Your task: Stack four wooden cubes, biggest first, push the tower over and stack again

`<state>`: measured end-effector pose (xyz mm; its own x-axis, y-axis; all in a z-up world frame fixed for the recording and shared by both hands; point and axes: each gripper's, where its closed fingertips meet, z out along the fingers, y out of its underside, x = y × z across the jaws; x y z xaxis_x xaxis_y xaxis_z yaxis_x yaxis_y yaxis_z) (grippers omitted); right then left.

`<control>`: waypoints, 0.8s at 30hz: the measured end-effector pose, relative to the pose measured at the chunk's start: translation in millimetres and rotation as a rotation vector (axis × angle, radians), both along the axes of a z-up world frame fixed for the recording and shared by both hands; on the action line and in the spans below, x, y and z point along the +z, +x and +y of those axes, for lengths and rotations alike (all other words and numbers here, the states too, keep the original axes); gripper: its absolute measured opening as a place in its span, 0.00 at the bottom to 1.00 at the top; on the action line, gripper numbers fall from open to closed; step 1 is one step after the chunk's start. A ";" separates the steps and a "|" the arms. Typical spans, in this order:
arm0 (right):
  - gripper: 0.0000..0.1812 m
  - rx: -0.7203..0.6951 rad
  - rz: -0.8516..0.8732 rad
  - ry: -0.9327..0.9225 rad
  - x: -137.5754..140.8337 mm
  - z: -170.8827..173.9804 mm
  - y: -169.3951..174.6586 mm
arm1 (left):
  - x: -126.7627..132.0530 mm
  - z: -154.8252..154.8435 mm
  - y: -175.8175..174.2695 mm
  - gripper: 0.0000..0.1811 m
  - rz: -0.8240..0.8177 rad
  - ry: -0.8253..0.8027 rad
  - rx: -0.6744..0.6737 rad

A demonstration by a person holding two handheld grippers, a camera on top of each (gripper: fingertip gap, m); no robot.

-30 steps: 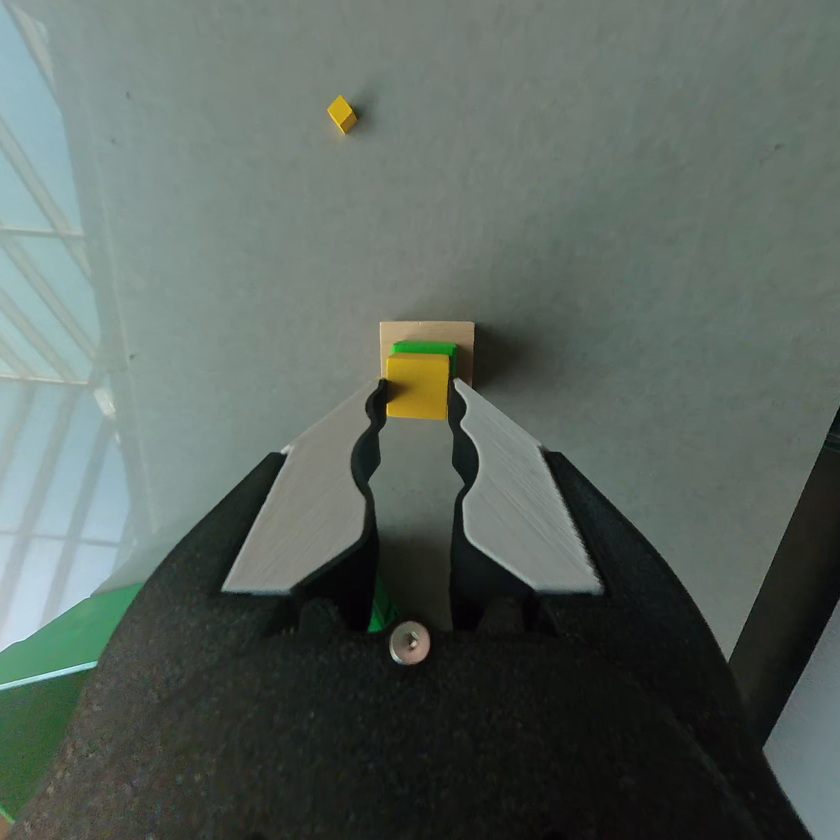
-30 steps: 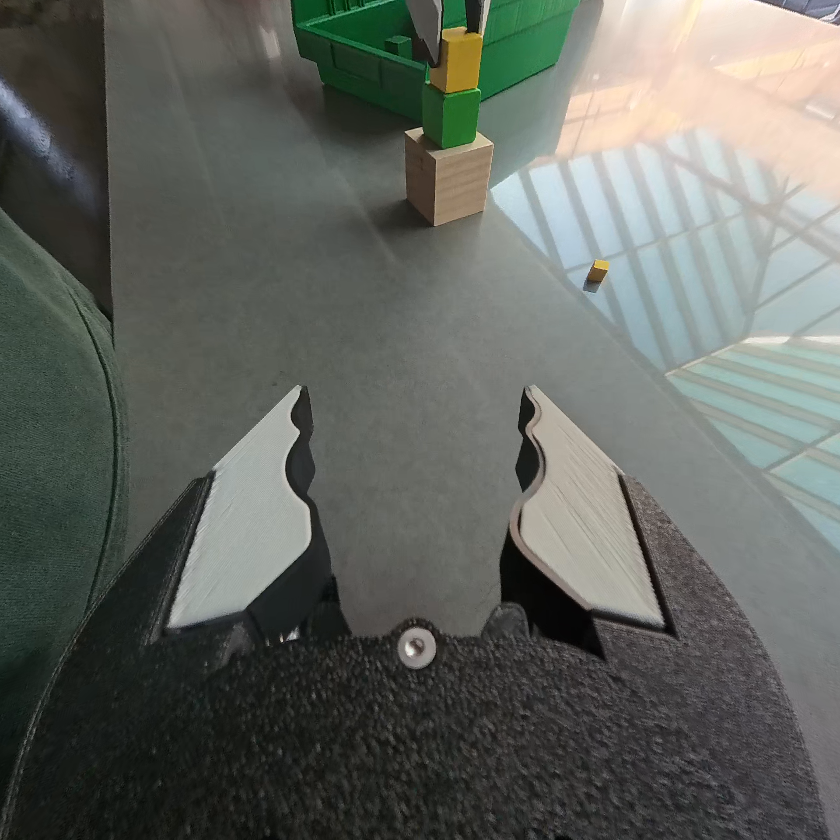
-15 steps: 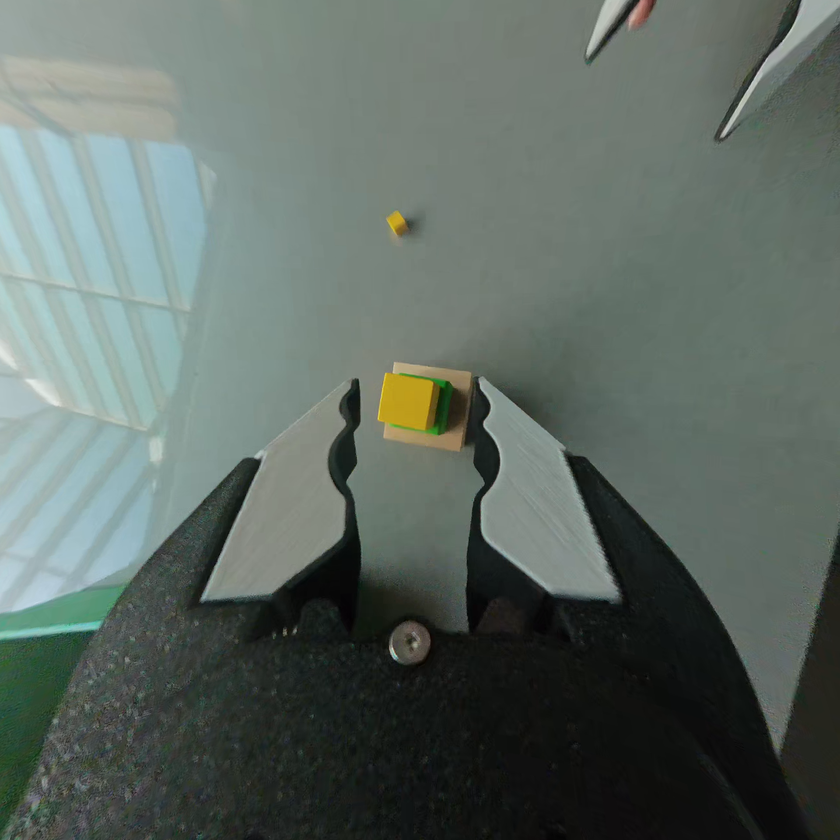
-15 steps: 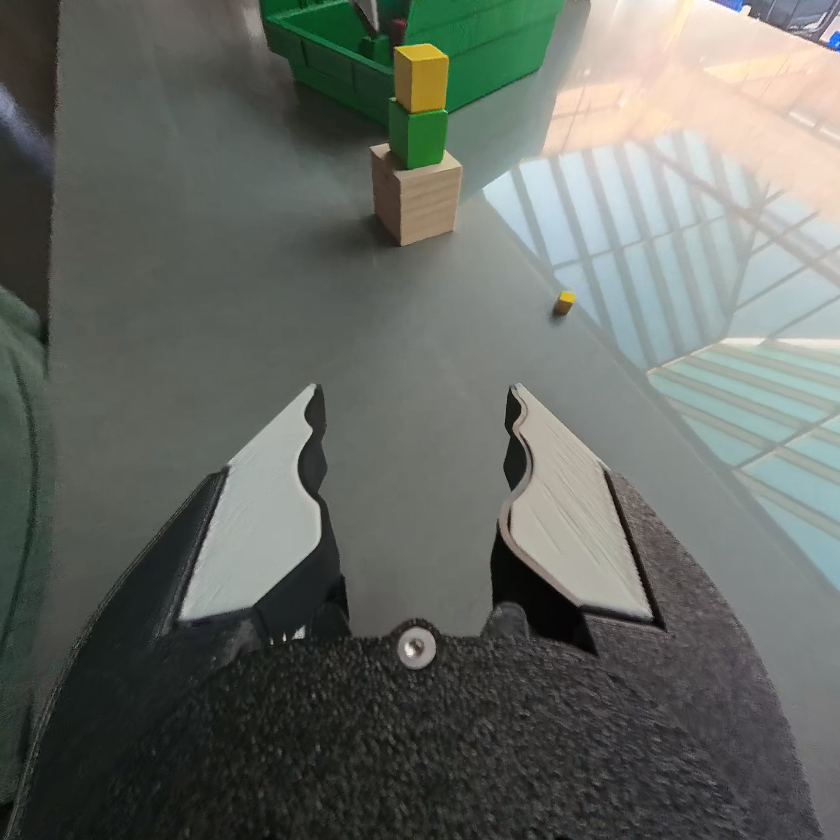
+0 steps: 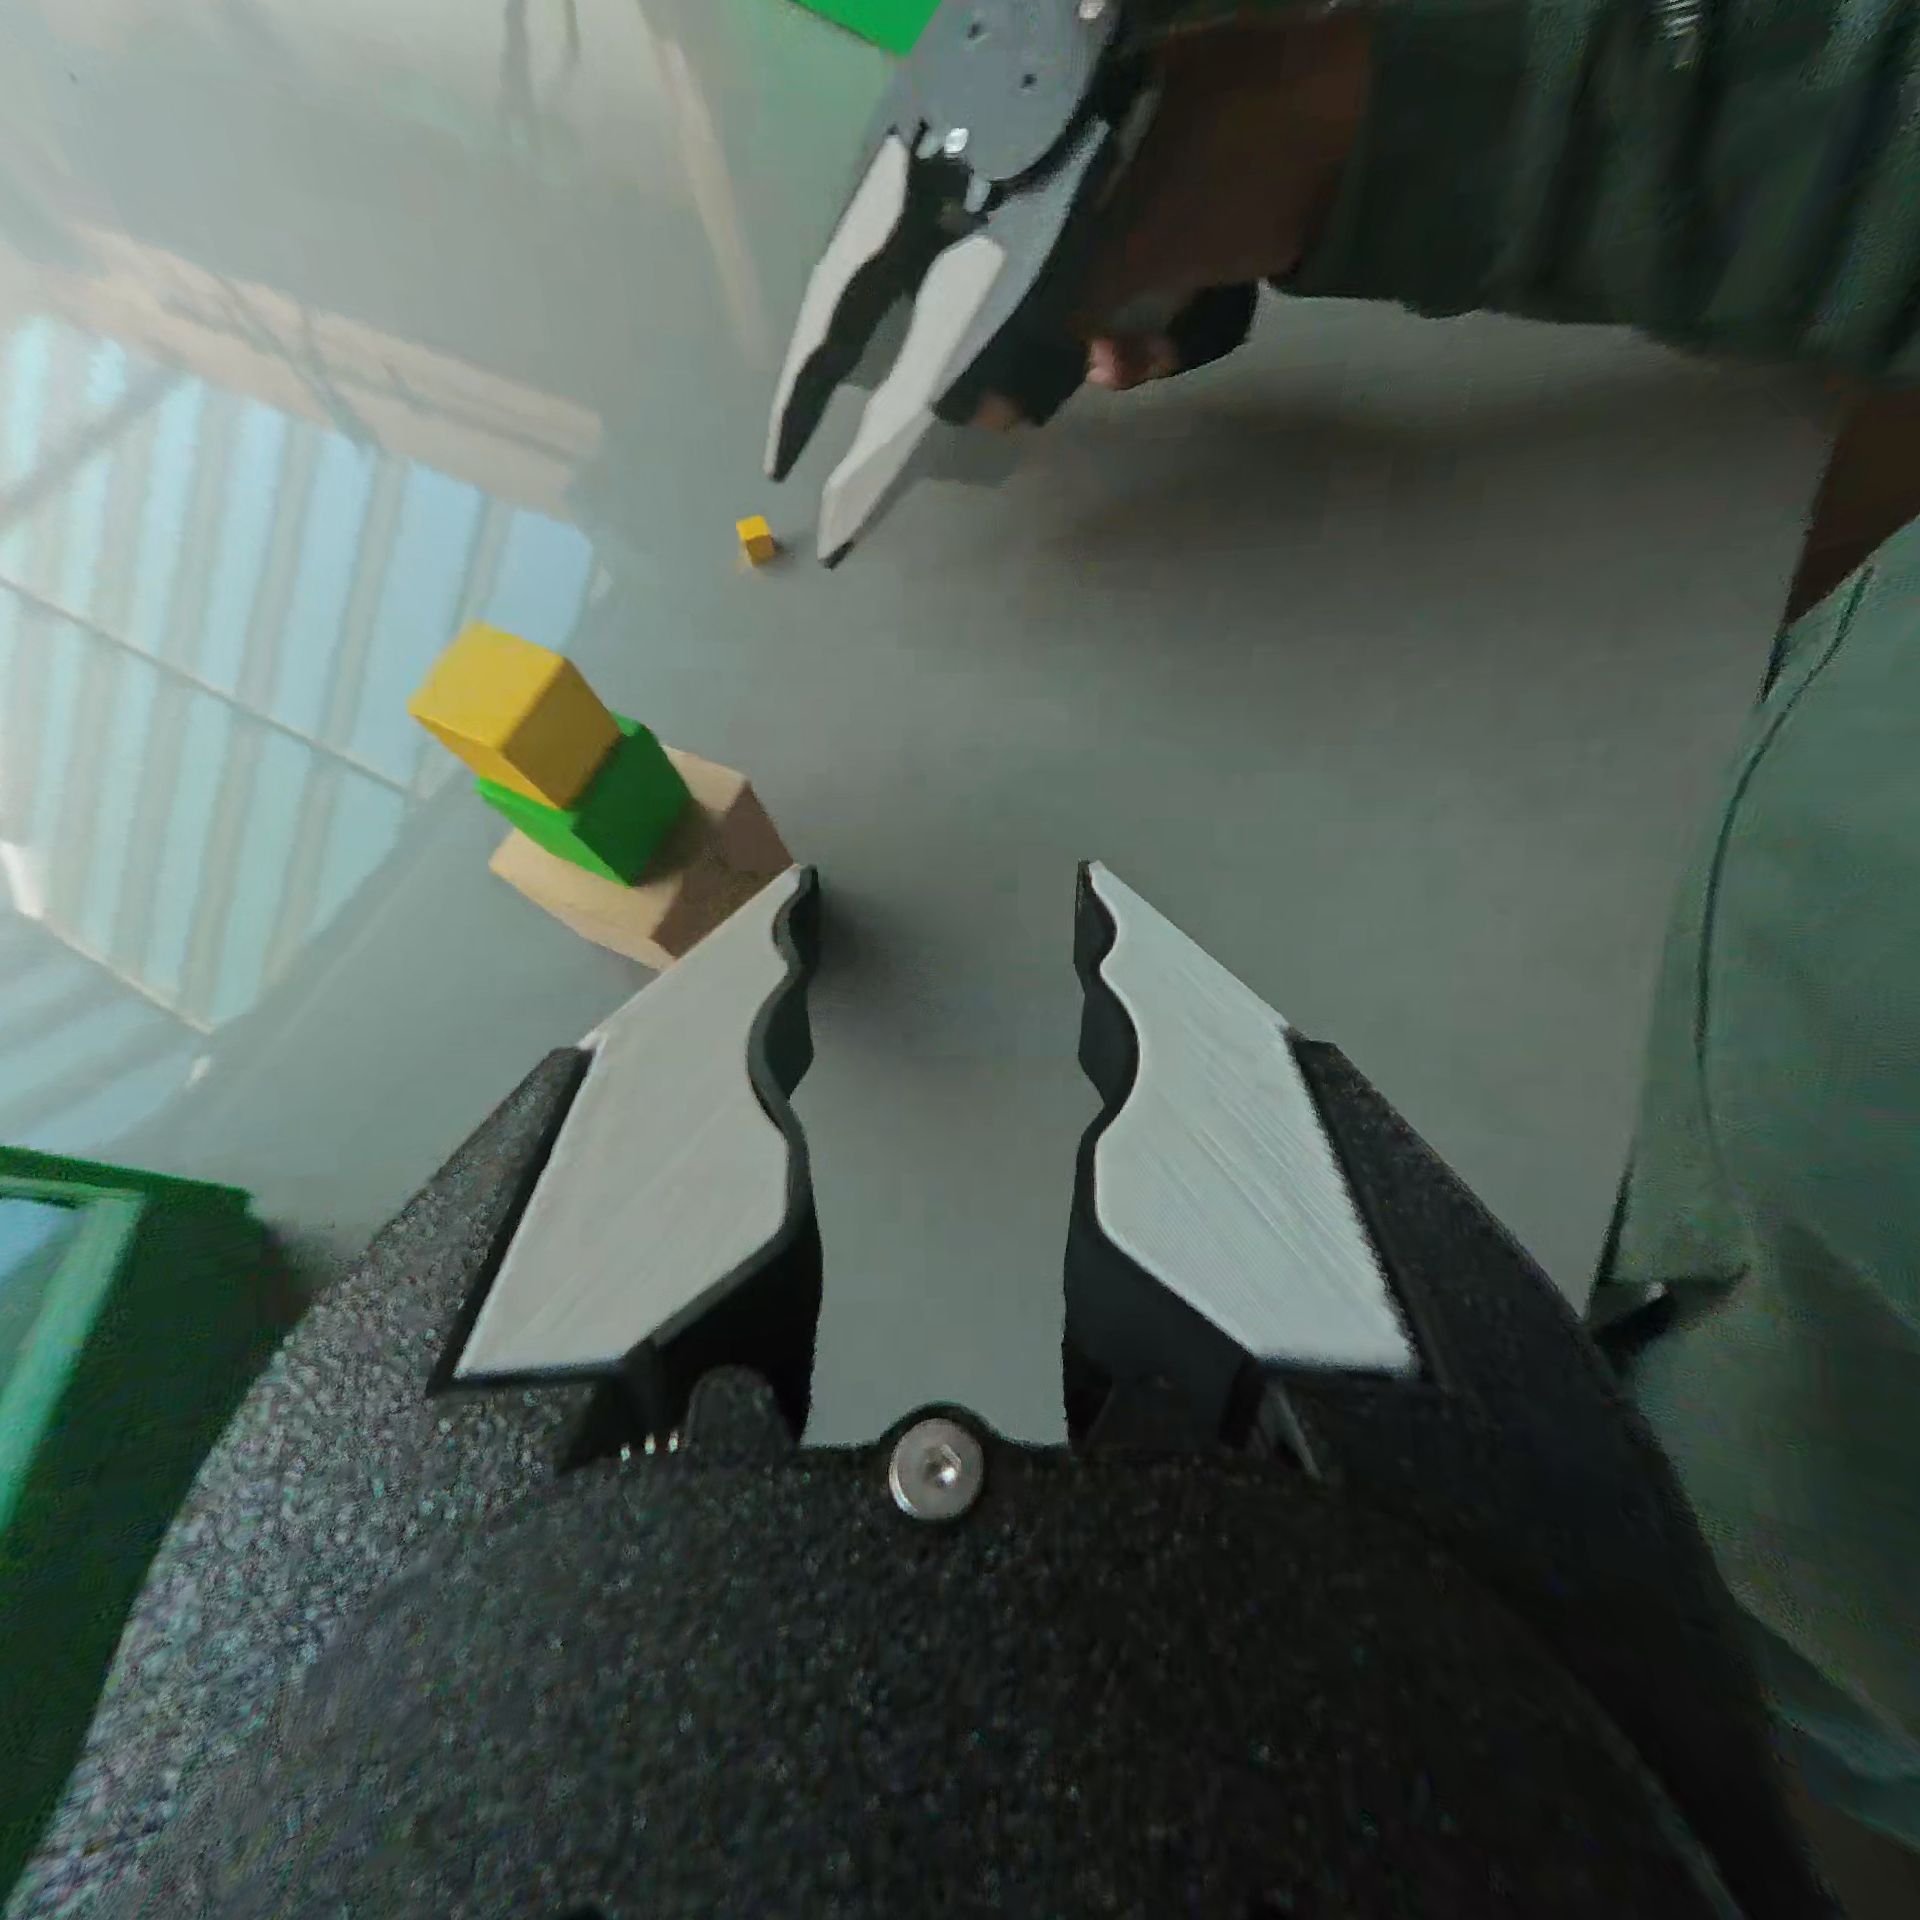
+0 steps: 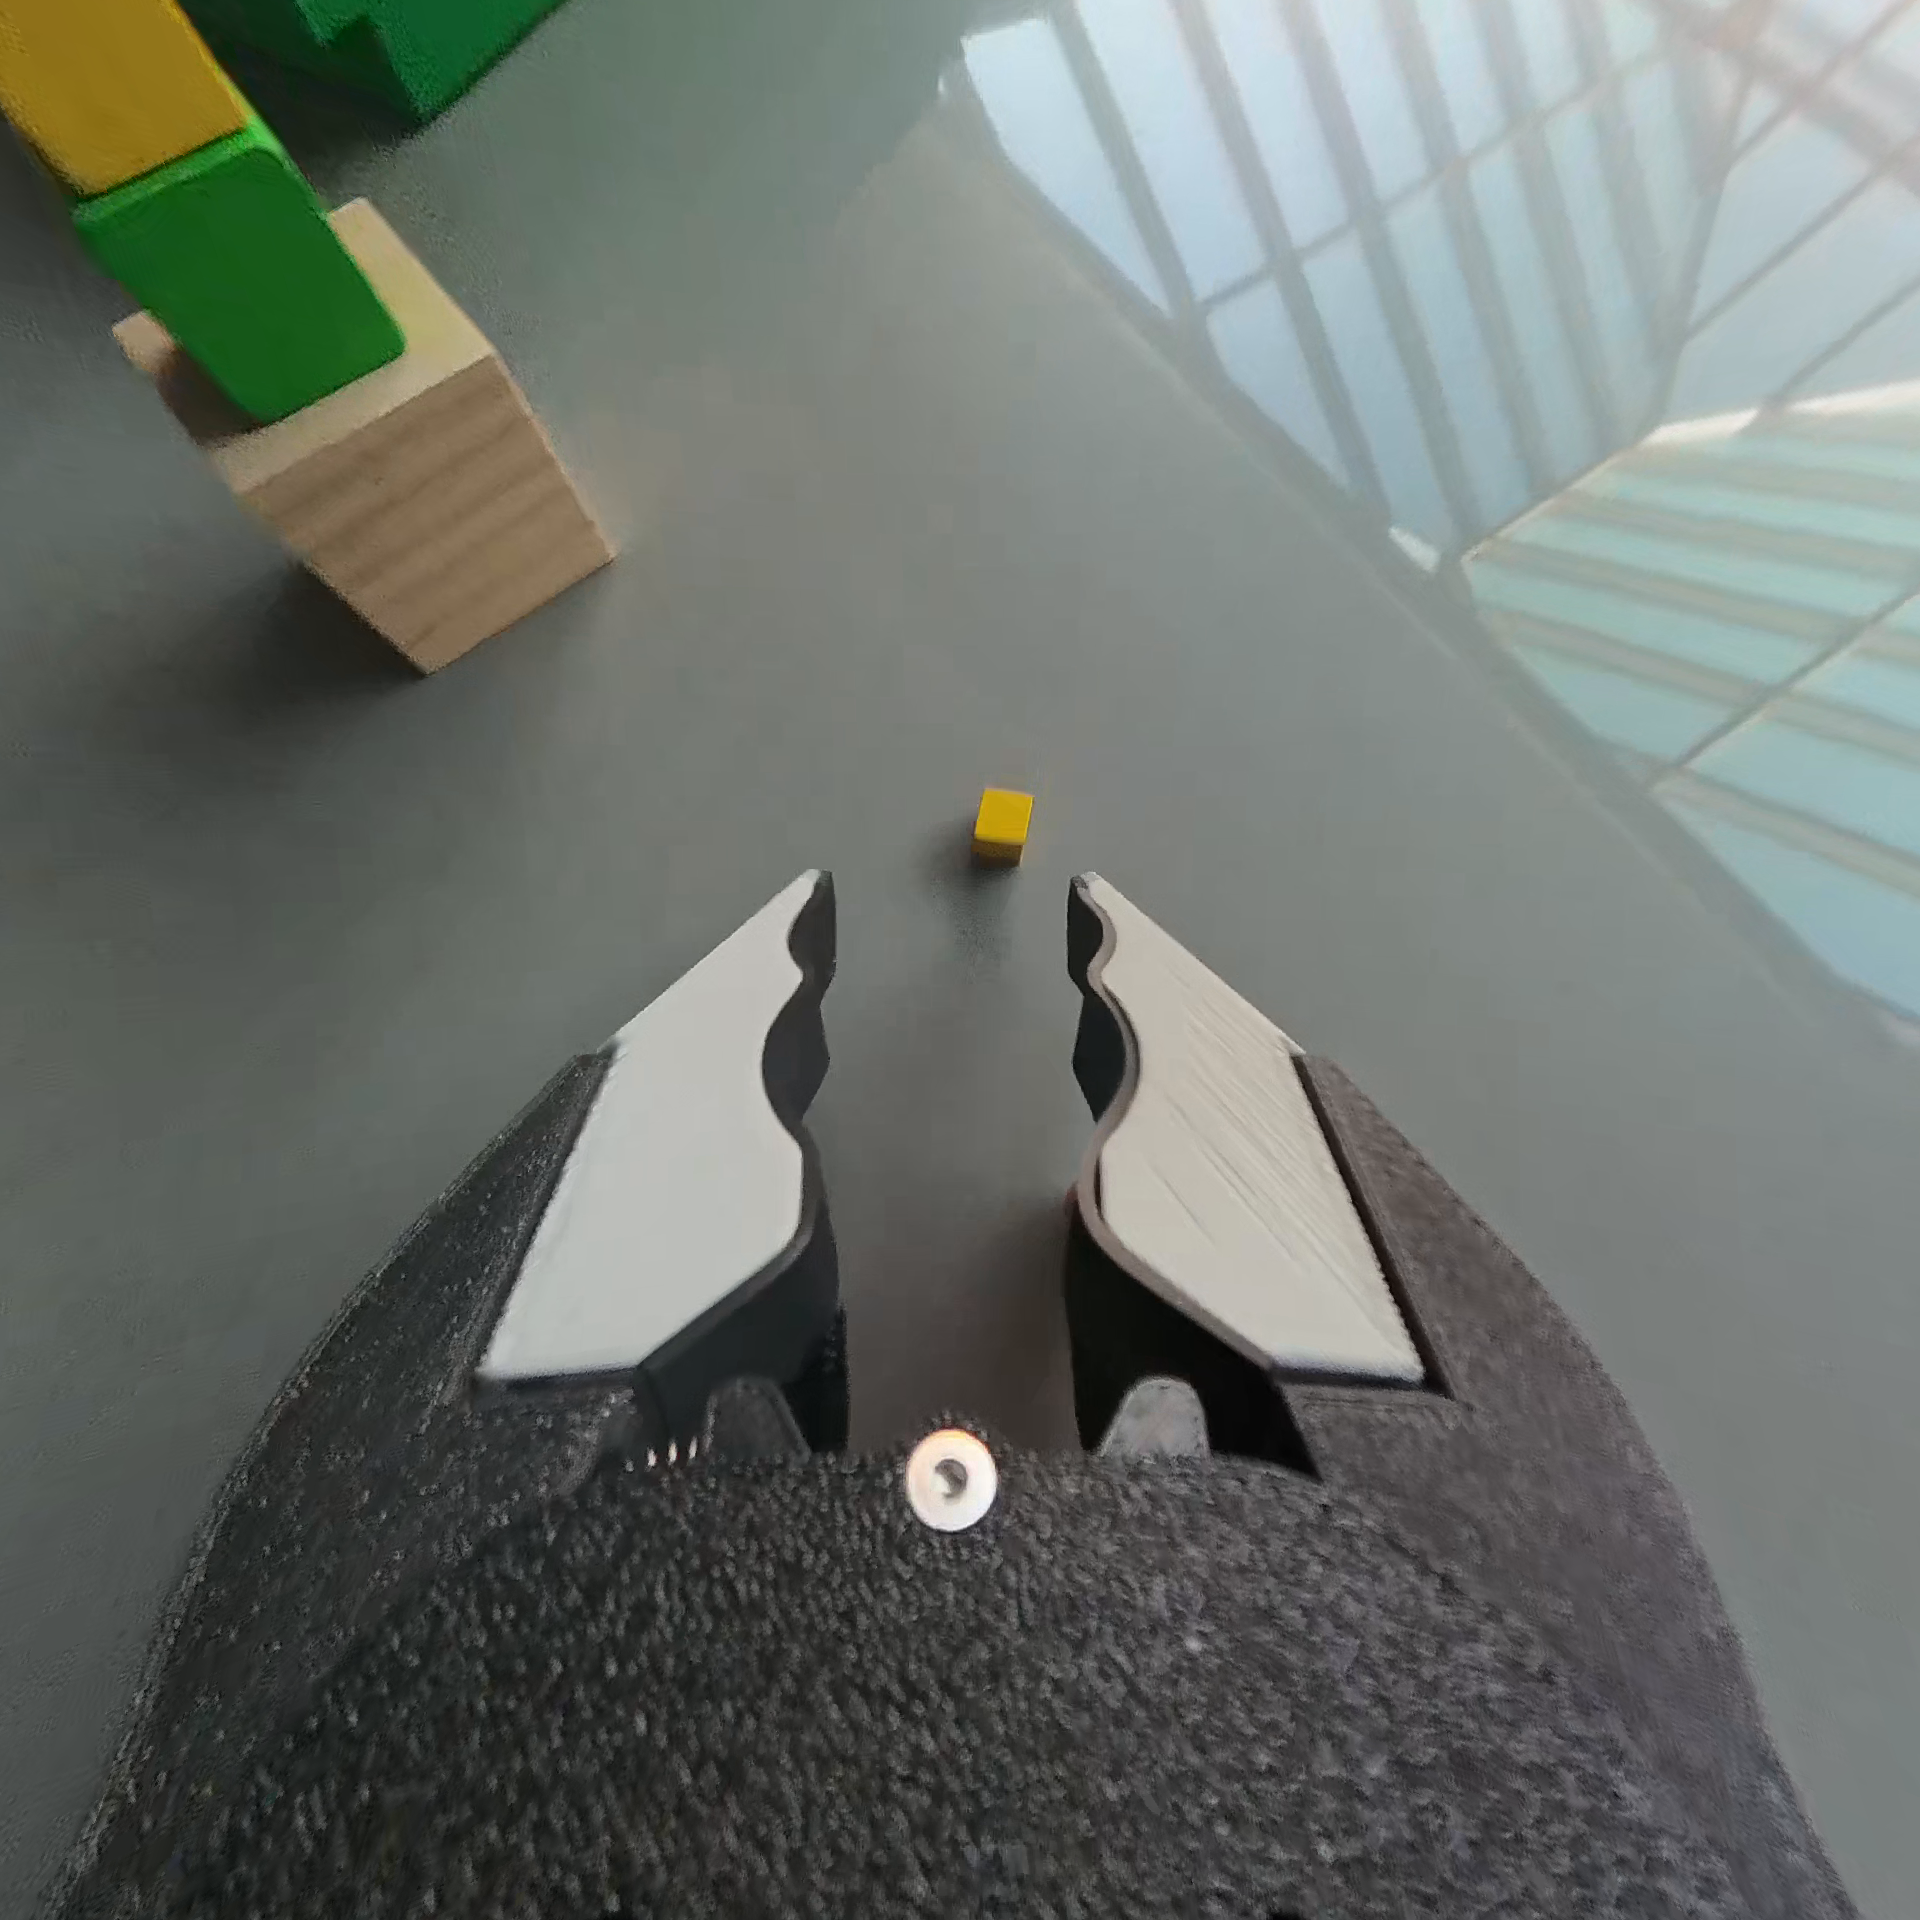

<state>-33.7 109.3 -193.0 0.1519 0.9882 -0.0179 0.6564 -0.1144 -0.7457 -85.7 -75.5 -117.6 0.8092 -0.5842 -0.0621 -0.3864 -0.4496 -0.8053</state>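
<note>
The left gripper [image 5: 945,883], with pale grey fingers on a black textured body, is hanging over the grey matte tabletop [image 5: 1247,727] with its jaws spread and nothing between them. Its left fingertip is lying just in front of a stack of three cubes: a large bare wooden cube [image 5: 665,894] at the bottom, a smaller glossy green cube [image 5: 613,810] sitting on it, and a yellow cube [image 5: 514,712] topping the pile, each set a little askew from the one below. A green plastic bin [image 5: 62,1340] is showing at the lower left edge of this view. Farther off, the right gripper [image 5: 821,509] is pointing down at the table, held by a hand in a dark fingerless glove [image 5: 1049,364] with a green sleeve behind it. From its own camera the right gripper [image 6: 951,883] is standing apart at the jaws and holding nothing — a tiny yellow cube [image 6: 1003,826] is lying on the tabletop [image 6: 727,779] just beyond the fingertips, roughly in line with the gap and not touched. The wooden cube [image 6: 416,509] with the green cube [image 6: 239,270] is standing to the upper left, well apart from the tiny one.
</note>
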 end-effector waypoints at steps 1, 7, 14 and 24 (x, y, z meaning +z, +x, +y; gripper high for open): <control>0.23 0.003 -0.013 0.005 -0.8 2.1 -5.5 | -3.1 -3.9 2.2 0.27 -0.016 0.001 0.014; 0.11 -0.020 -0.099 0.026 -7.9 13.2 -18.8 | -19.6 -25.1 9.1 0.26 -0.088 -0.023 0.051; 0.05 0.018 -0.129 0.026 -9.8 6.8 -15.8 | -18.9 -25.2 7.7 0.26 -0.127 -0.017 0.053; 0.06 0.206 0.615 -0.842 130.3 -110.7 -17.6 | 31.0 9.9 38.6 0.17 -0.207 0.243 0.045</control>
<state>-51.3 -1.4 -62.7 -0.2851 0.6274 -0.7246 0.2587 -0.6776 -0.6884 -47.2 -65.5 -86.5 0.8440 -0.5356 -0.0271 -0.1873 -0.2471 -0.9507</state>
